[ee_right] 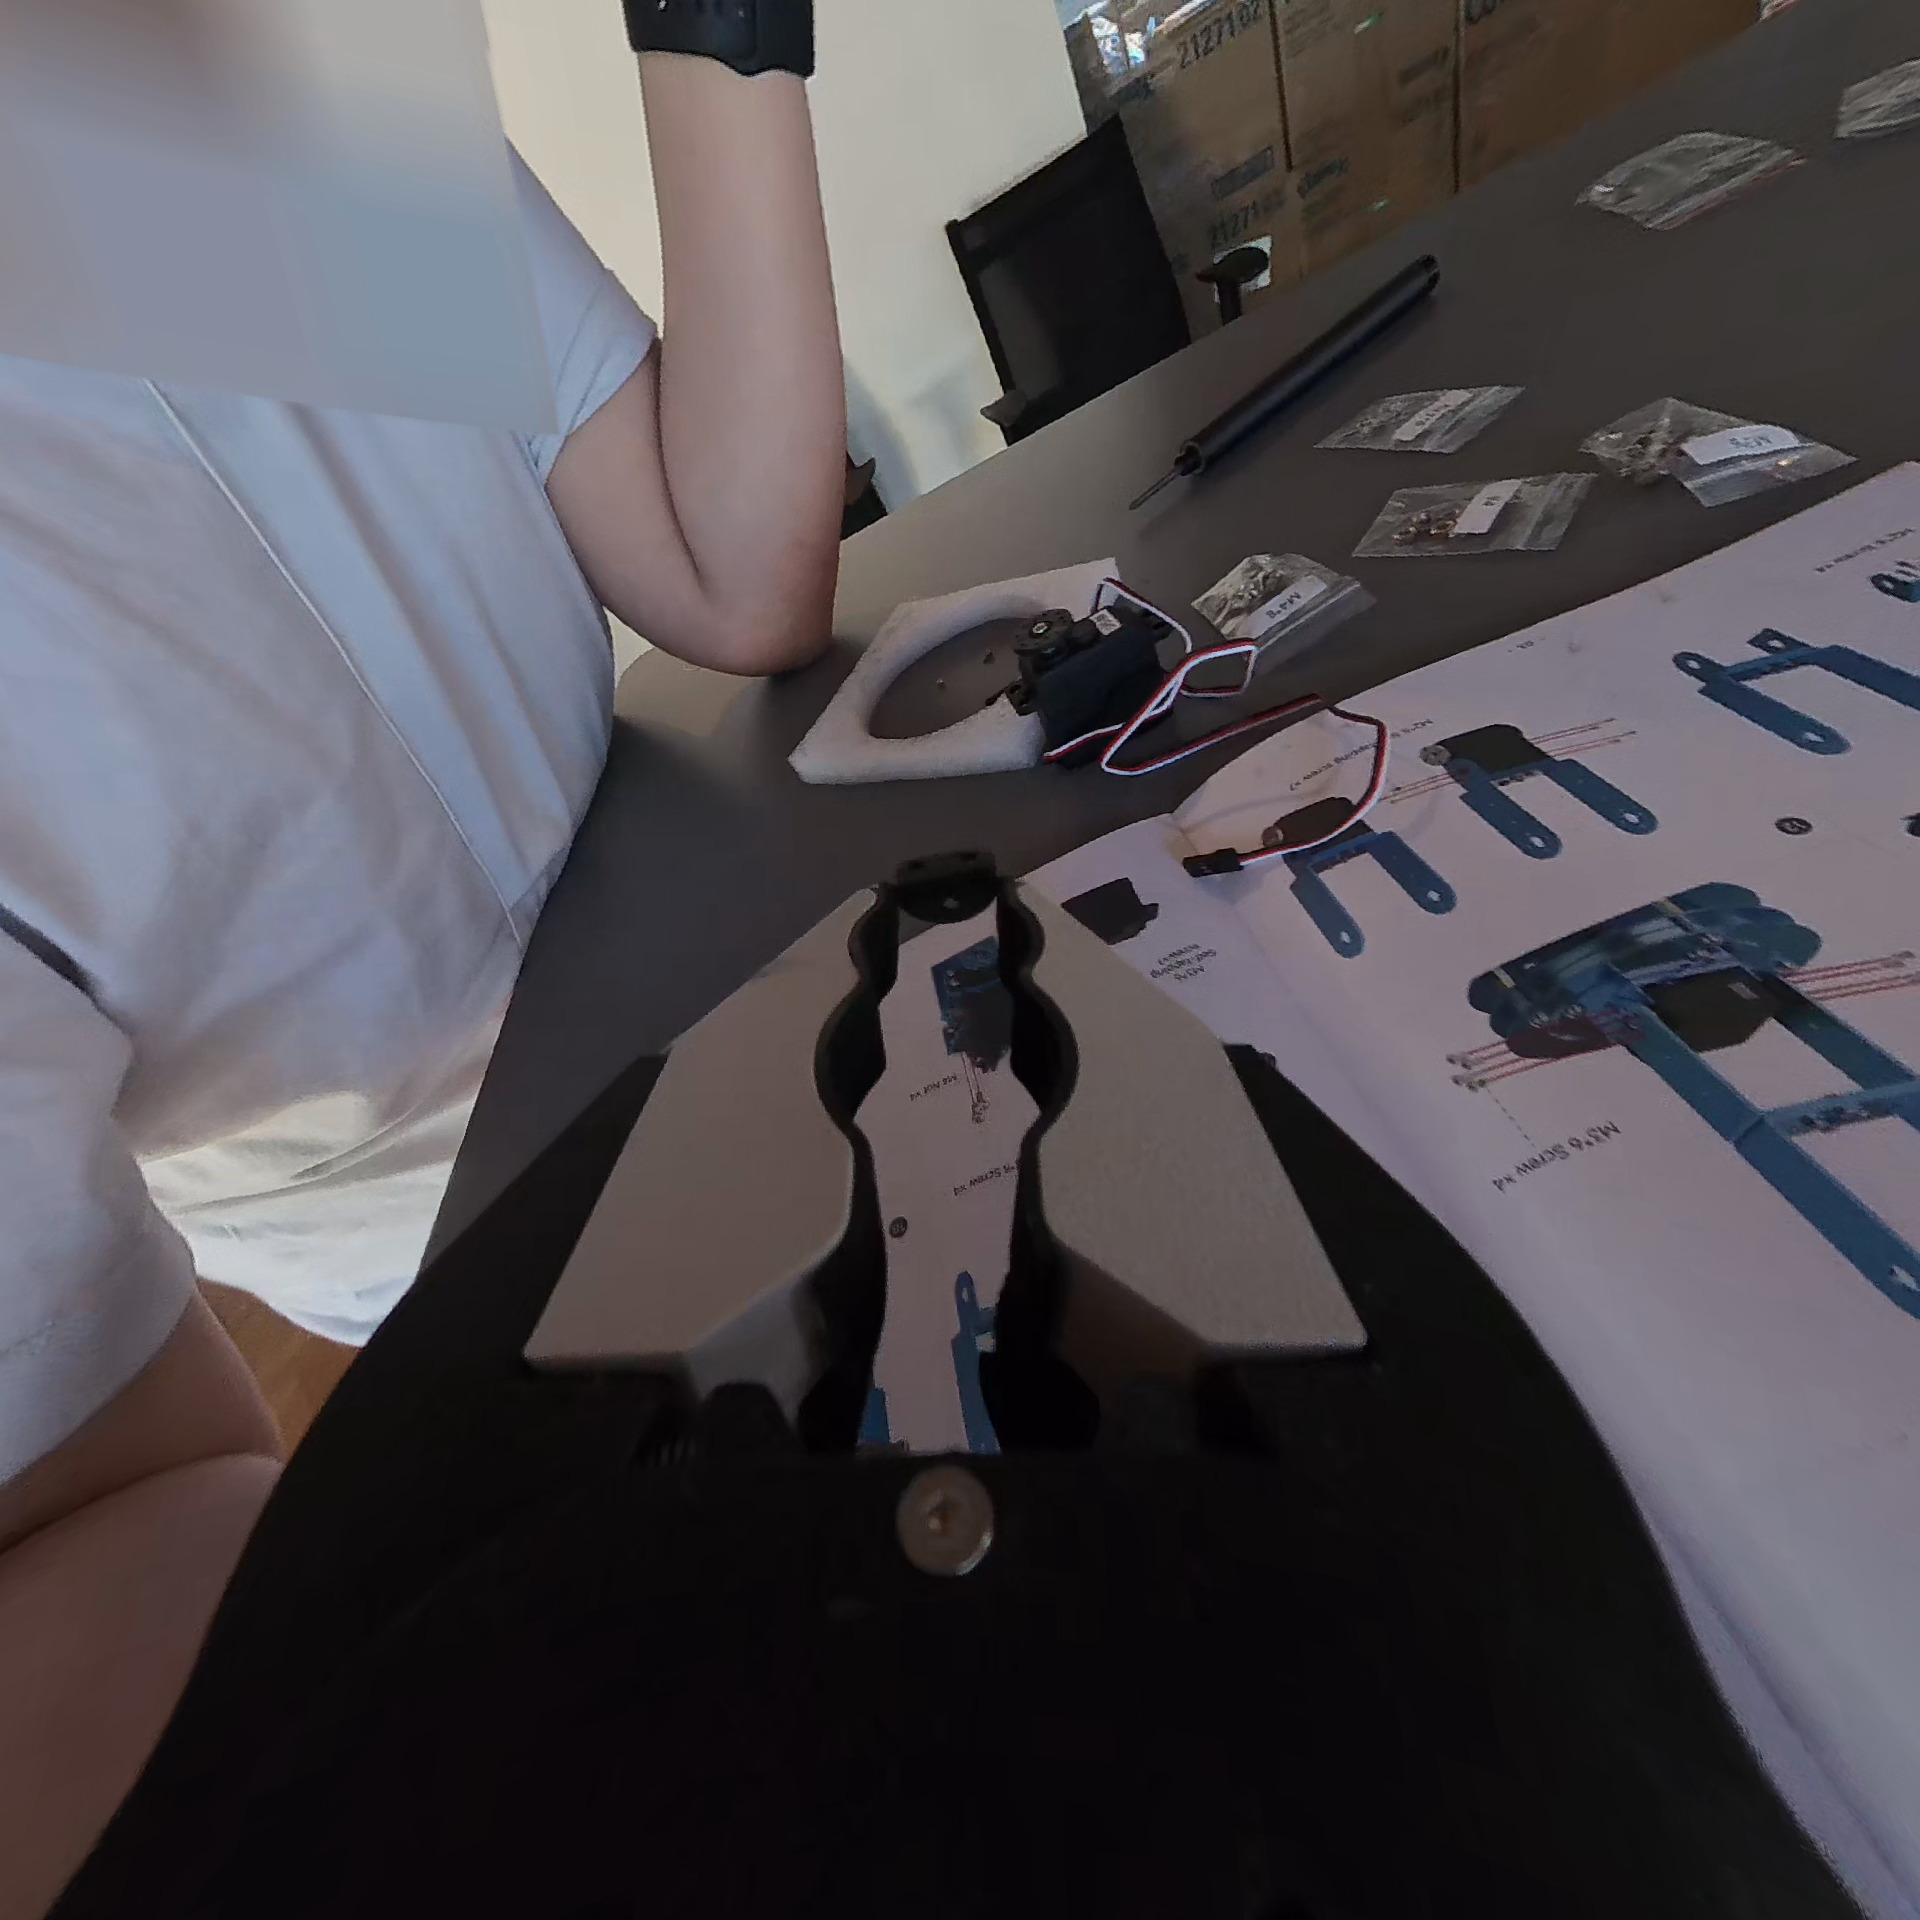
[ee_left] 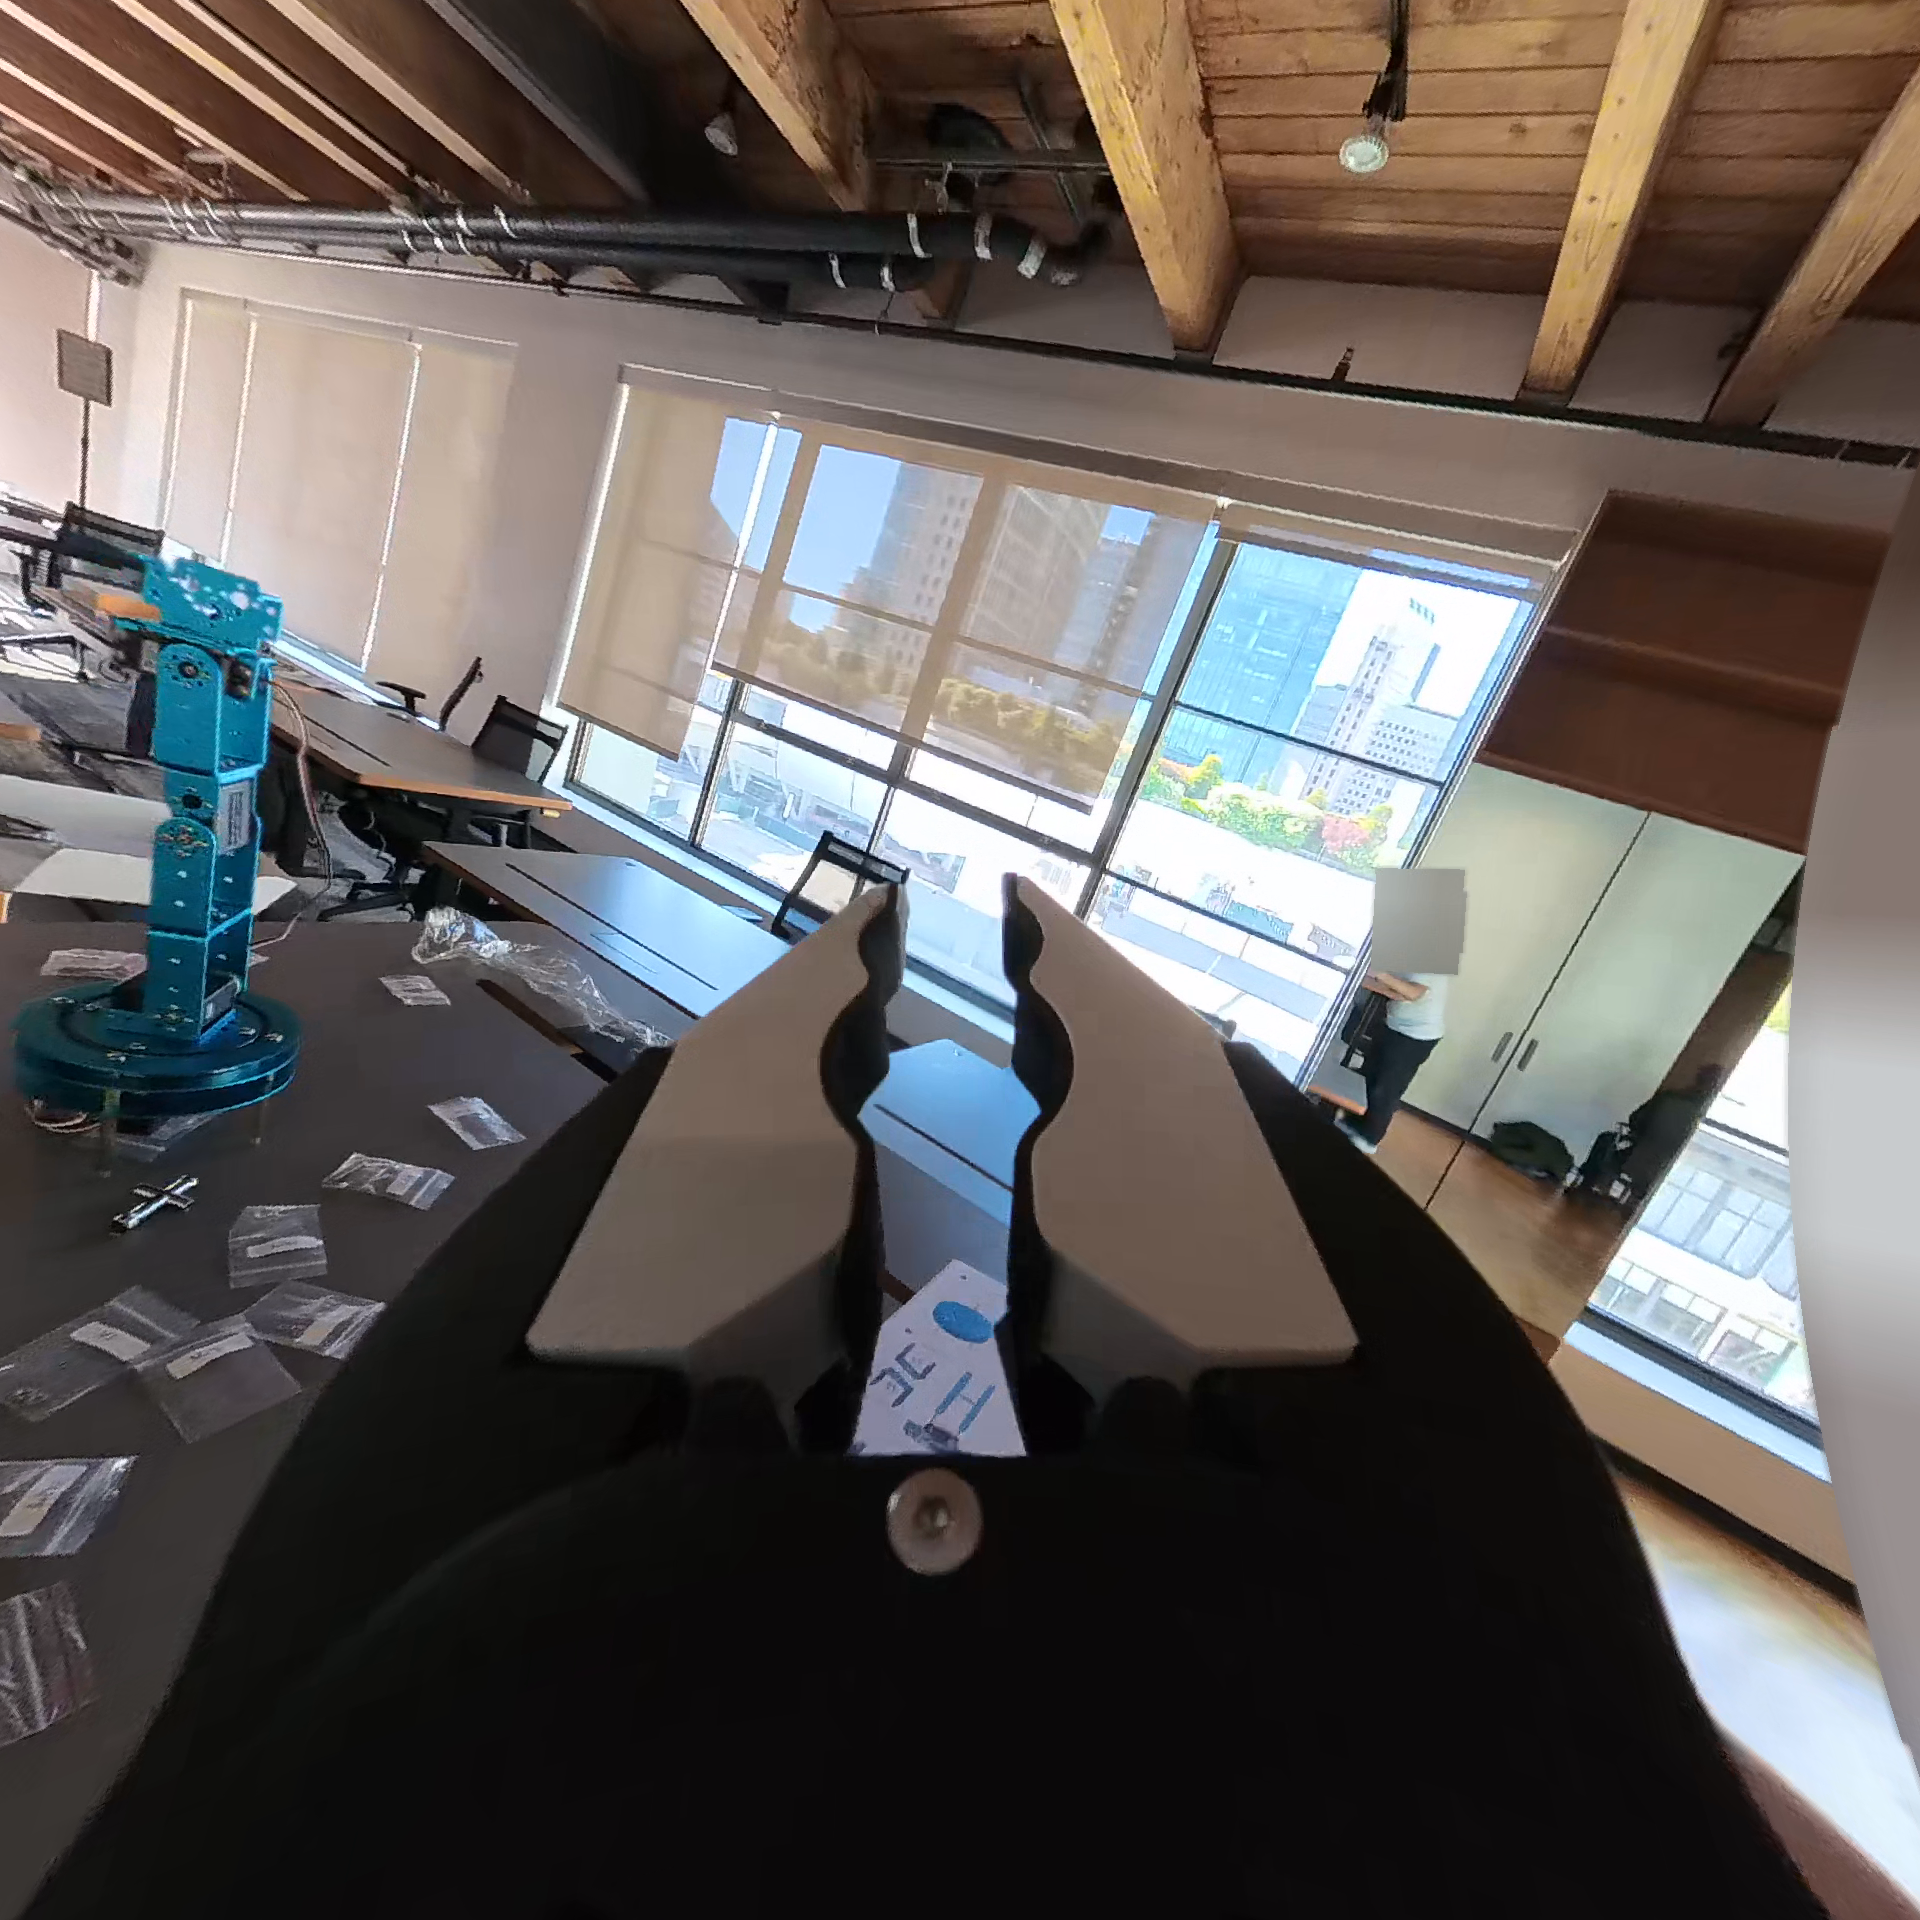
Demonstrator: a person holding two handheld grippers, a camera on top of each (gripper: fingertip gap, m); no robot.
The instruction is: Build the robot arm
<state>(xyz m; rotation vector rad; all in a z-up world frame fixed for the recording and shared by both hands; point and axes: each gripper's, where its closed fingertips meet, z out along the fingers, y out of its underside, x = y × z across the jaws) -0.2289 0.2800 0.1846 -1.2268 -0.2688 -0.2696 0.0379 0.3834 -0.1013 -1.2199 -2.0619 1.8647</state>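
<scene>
The right gripper (ee_right: 943, 896) pinches a small black disc (ee_right: 943, 891) above an instruction sheet (ee_right: 1558, 1195), while the left gripper (ee_left: 954, 902) hangs parted and empty beside a blue robot arm (ee_left: 192, 831).

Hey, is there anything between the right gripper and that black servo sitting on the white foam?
Nothing visible. Only bare dark table lies between the right hand-held gripper, shut on a small black disc, and the servo on the foam. Its wire trails right; an elbow rests left.
</scene>
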